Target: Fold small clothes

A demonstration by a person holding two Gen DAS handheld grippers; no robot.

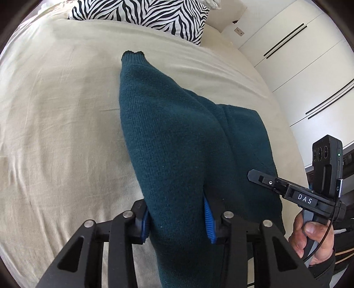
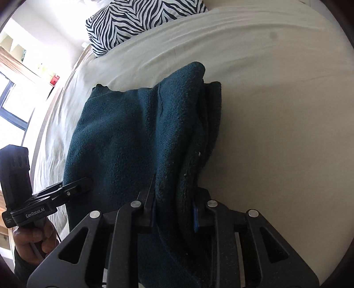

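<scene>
Sweater (image 1: 177, 137), dark teal knit, lies on the bed (image 1: 55, 110) over a cream sheet, near edge lifted off it by both grippers. Left gripper (image 1: 178, 218) is clamped on a bunched fold of the knit, blue pads (image 1: 209, 221) pressing in from both sides. Right gripper (image 2: 174, 213) is clamped on a thicker stack of folded layers along the sweater's right edge; fabric fills the gap between its fingers. In the left wrist view a ribbed cuff end (image 1: 132, 56) points away toward the zebra-print pillow (image 1: 143, 15) at the head of the bed. In the right wrist view the fabric is doubled into a ridge (image 2: 188, 106) running away from the gripper, flatter knit spreading to the left of it. Each hand shows in the other's view, wrapped round its handle: right hand (image 1: 309, 239), left hand (image 2: 33, 239). White wardrobe doors (image 1: 298, 55) stand beyond the bed.
</scene>
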